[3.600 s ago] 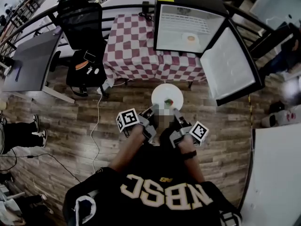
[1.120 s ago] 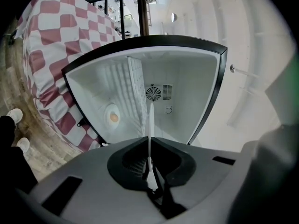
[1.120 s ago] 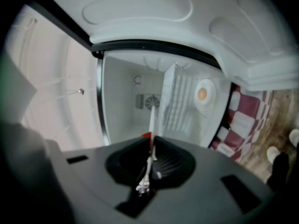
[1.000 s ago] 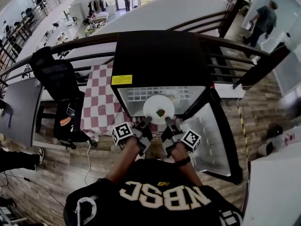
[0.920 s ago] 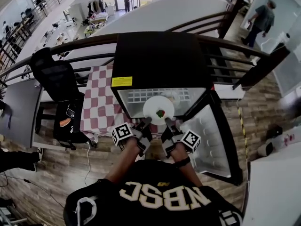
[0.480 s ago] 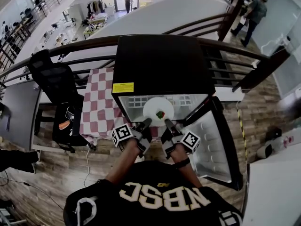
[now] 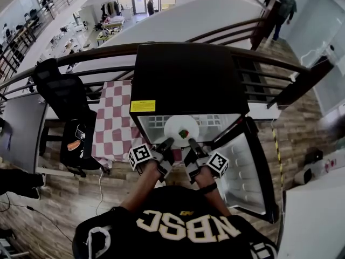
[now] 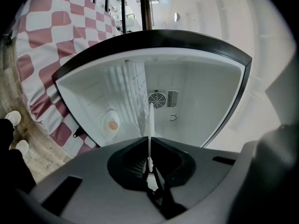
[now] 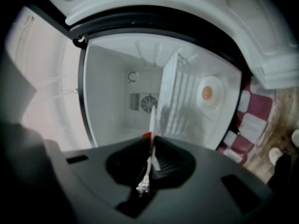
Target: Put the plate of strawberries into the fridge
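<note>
A: Left side first. What's the exposure?

B: The left gripper [image 7: 167, 143] has its jaws clamped on the near rim of the plate [image 7: 180, 125]. In the left gripper view the rim shows edge-on between them. The grip is thin and at one edge only, so most of the plate hangs out ahead. If that hand dips or twists, the far edge drops.

A: Where's the plate now?

B: Carried in the air at the mouth of the fridge [image 7: 186, 74], over the sill and not set down. The strawberries [image 7: 183, 133] sit loose near the middle, so a tilt probably rolls them off.

A: Anything in its way?

B: The wire shelf [image 7: 159, 121] lies just inside. Come in too low and the leading edge likely knocks it, which jolts the fruit.

A: Right side?

B: The right gripper [image 7: 191, 142] has its jaws pinched on the same near rim, beside the left. If the two hands drift apart or out of level, the plate could twist or slip from one pair. The open door [image 7: 242, 166] stands at the right, and an elbow could nudge it.

A: Any writing?

B: There's a yellow label [image 7: 143, 106] on the fridge's front edge, its print too small to read. The marker cubes carry square patterns only. The shirt letters [image 7: 188, 225] look like "NBSC". I can't make out any brand.
</note>
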{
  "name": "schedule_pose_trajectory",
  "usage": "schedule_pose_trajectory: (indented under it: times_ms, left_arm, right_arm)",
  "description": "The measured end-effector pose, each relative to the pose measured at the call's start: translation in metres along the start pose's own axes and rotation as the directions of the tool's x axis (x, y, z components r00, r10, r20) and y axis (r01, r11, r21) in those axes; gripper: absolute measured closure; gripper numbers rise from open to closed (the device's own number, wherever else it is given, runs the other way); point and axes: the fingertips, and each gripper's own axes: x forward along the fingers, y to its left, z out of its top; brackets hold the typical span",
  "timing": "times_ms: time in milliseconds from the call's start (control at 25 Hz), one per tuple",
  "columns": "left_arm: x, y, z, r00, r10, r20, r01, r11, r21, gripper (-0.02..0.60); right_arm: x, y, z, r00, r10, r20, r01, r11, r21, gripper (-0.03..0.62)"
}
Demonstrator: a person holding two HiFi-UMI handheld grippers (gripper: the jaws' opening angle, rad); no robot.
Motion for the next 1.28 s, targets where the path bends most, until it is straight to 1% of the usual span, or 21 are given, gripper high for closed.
schedule_pose_trajectory:
  times_ms: [160,440,600,840,960,1280]
  left_arm:
    - [0.001,0.0,0.004,1.0,0.002,0.001,-0.002,1.0,0.004,0.552]
    - [0.003,0.006,0.011,1.0,0.011,0.008,-0.011,1.0,0.001,0.552]
    - [0.003,0.009,0.012,1.0,0.017,0.012,-0.017,1.0,0.0,0.552]
    - [0.004,0.011,0.017,1.0,0.022,0.011,-0.022,1.0,-0.014,0.552]
    - [0.006,0.014,0.021,1.0,0.026,0.011,-0.026,1.0,-0.013,0.552]
    - [0.009,0.018,0.027,1.0,0.03,0.008,-0.03,0.999,-0.016,0.552]
  right_arm:
    - [0.006,0.001,0.001,1.0,0.019,-0.002,-0.019,1.0,-0.007,0.557]
    - [0.013,-0.004,0.001,1.0,0.007,-0.005,-0.007,1.0,-0.001,0.557]
    - [0.014,-0.006,-0.002,1.0,-0.015,-0.007,0.015,1.0,0.007,0.557]
    - [0.024,-0.012,0.0,1.0,0.019,-0.016,-0.019,1.0,0.001,0.557]
    - [0.026,-0.013,0.0,1.0,-0.006,-0.014,0.006,1.0,0.008,0.557]
    - [0.033,-0.018,0.001,1.0,-0.012,-0.01,0.012,1.0,0.012,0.557]
